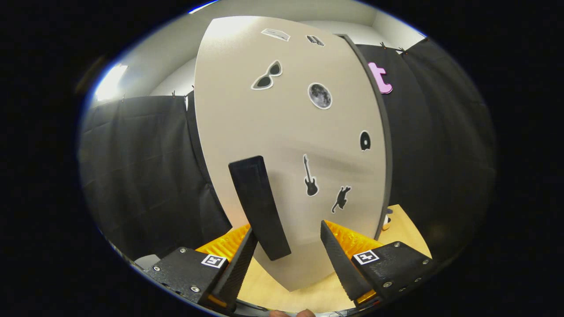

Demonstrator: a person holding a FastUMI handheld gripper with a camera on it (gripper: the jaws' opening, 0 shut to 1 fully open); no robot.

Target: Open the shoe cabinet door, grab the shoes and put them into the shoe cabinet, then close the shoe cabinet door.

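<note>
Hand-held gripper (288, 246) spread wide, holding nothing. I see its 2 fingers apart, with the black handle (259, 207) of the shoe cabinet door (282, 132) standing between them, closer to the left finger; I cannot tell whether that finger touches it. Door is pale, facing me close ahead, covered in stickers: sunglasses (267, 75), moon (320, 95), guitar (310, 176). Door's lower edge sits over the wooden surface (407, 233). A small object at the door's right foot is too cut off to identify. Fingertips of a person (291, 313) peek in below the gripper.
</note>
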